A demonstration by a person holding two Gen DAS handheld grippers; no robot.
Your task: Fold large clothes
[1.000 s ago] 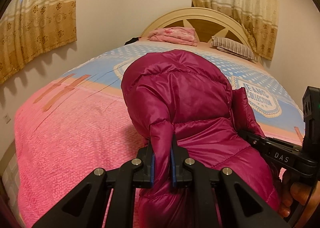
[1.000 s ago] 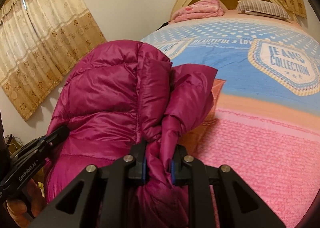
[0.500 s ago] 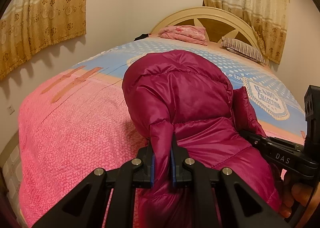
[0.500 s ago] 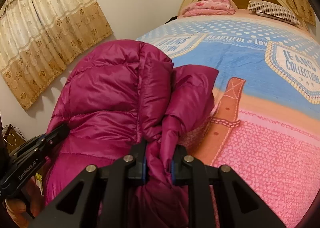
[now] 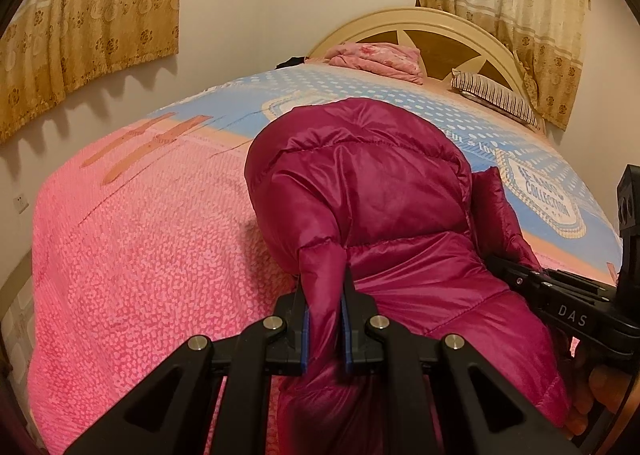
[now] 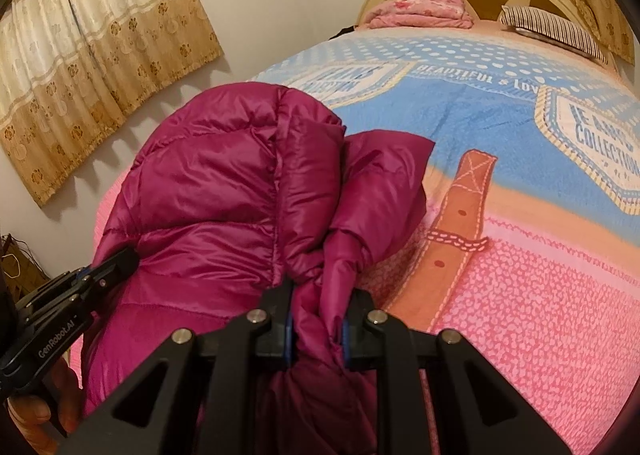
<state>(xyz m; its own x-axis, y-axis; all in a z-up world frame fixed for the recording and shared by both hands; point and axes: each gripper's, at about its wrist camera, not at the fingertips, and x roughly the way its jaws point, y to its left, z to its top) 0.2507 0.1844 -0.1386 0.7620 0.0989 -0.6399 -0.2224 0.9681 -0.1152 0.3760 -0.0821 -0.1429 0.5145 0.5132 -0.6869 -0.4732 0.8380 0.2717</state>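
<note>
Both black tongs pinch the puffy dark-pink quilted jacket (image 5: 372,195).

Left tongs (image 5: 324,319) squeeze one fold of the shiny jacket, and right tongs (image 6: 318,325) squeeze a thicker bunch of it. The jacket bulges up in a big lump over the near end of the fuzzy pink and blue bed cover (image 5: 132,255). A striped pillow (image 6: 552,31) lies far off by the cream headboard (image 5: 436,25).

A bed (image 5: 132,255) covered by a pink and blue printed blanket (image 6: 540,295). Against its cream headboard (image 5: 432,21) lie a folded pink quilt (image 5: 376,57) and a striped pillow (image 5: 494,97). Gold patterned curtains (image 5: 80,27) hang on the wall beside the bed.
</note>
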